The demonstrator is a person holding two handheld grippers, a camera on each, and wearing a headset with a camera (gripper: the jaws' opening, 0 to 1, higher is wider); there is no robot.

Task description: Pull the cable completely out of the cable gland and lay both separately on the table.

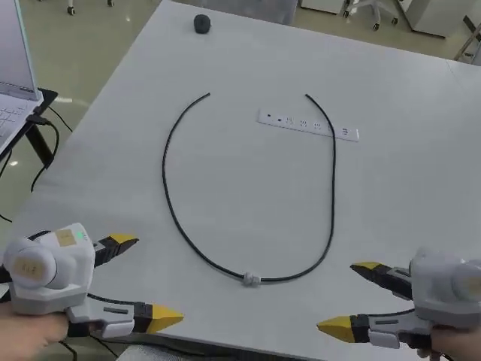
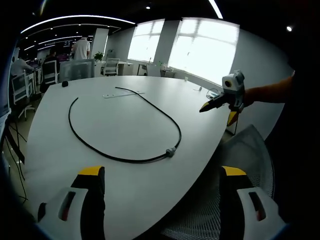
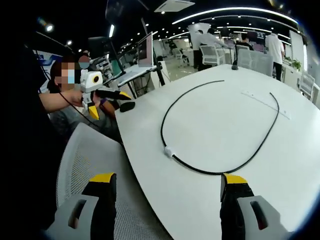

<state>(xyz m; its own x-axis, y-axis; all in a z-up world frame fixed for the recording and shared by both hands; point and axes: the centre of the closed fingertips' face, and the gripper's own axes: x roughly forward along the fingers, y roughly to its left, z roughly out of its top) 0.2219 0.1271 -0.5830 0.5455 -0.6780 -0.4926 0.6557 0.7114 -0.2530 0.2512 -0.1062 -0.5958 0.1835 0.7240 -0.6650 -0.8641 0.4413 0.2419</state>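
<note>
**Both grippers empty at the near edge, cable still threaded through the gland**

Nearest the person, the left gripper [image 1: 158, 278] and the right gripper [image 1: 337, 295] hover over the table [image 1: 248, 203] edge. Each has its jaws spread wide with nothing between them.

Just beyond and between them lies the small grey cable gland [image 1: 251, 279], sitting at the bottom of a U-shaped loop of thin black cable [image 1: 163, 177]. Both cable ends point away from the person. The right end crosses a white power strip [image 1: 308, 125], and a dark round object [image 1: 201, 23] sits well beyond.

The cable looks light and limp, so it will probably snake and drag rather than push. The gland looks small and light, and likely to skid on the smooth top. It seems best to pinch the gland body with one gripper and take the cable just beside it with the other. Since the gland sits about mid-length, the pull should run along the cable's line and will likely need regrasping.
</note>
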